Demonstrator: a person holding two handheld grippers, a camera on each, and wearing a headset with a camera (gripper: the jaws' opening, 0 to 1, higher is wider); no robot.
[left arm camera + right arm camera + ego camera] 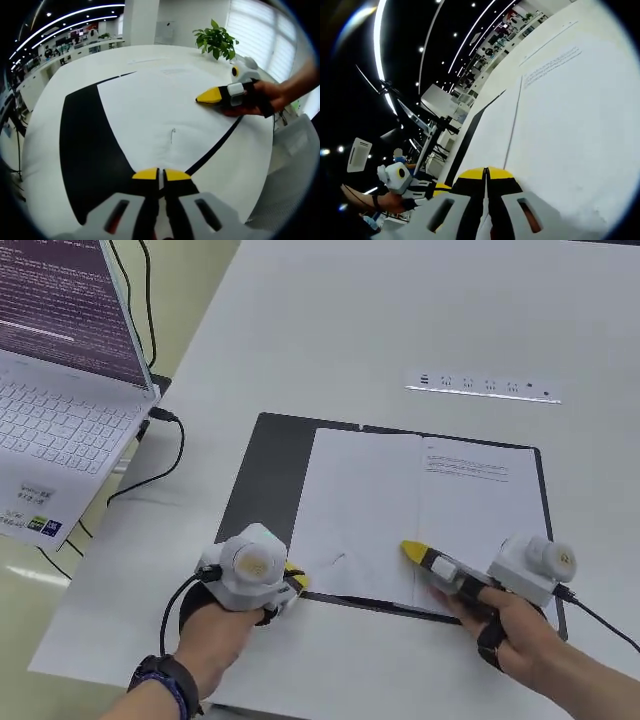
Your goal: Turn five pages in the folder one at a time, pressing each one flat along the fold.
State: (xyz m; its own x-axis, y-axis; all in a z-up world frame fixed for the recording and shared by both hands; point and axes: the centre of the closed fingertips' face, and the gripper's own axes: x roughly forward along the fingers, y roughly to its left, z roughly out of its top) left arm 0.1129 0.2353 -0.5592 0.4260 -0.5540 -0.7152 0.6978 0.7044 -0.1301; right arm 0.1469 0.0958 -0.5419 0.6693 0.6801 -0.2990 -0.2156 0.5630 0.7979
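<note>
The folder [262,475] is lying open near the front edge of the desk [330,330]. The right tool [410,550], jaws closed on nothing, is pressing its yellow tip at the near end of the fold [418,495]. The left tool [295,582], also closed and empty, is sitting by the folder's near-left edge. Best now, I'd say, is sliding straight along the crease, evenly, without snagging the paper.

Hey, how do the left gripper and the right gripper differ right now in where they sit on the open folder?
The left gripper sits at the folder's near edge, by the left page's corner; the right gripper reaches further in, its tip at the fold. The left gripper is where page meets black cover; the right gripper lies over white paper. Both have yellow tips and jaws shut on nothing.
</note>
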